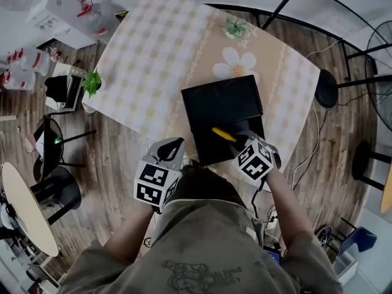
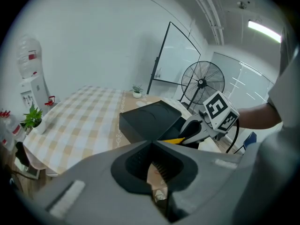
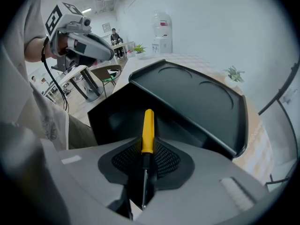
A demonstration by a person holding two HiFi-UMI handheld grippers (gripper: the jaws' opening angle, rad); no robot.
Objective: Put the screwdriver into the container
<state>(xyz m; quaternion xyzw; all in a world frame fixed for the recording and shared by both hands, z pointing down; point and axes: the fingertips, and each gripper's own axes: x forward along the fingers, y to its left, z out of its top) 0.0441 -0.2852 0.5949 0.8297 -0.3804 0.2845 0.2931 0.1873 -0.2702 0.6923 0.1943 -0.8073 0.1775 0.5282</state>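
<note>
Yellow-handled screwdriver (image 3: 148,125), shaft half-hidden, clamped in right tool (image 3: 146,149) over container (image 3: 197,102); left tool (image 2: 152,146) closed, empty.

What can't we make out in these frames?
- Black lidded container floor: too dark in right gripper view and head view; contents cannot be told.
- Yellow-handled screwdriver tip: right gripper view, too small, low between the jaws; in head view the right gripper covers the shaft.

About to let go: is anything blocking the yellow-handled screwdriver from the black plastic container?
Nothing visible: the lid of the black plastic container is open, and the right gripper holds the yellow-handled screwdriver above its hollow.
</note>
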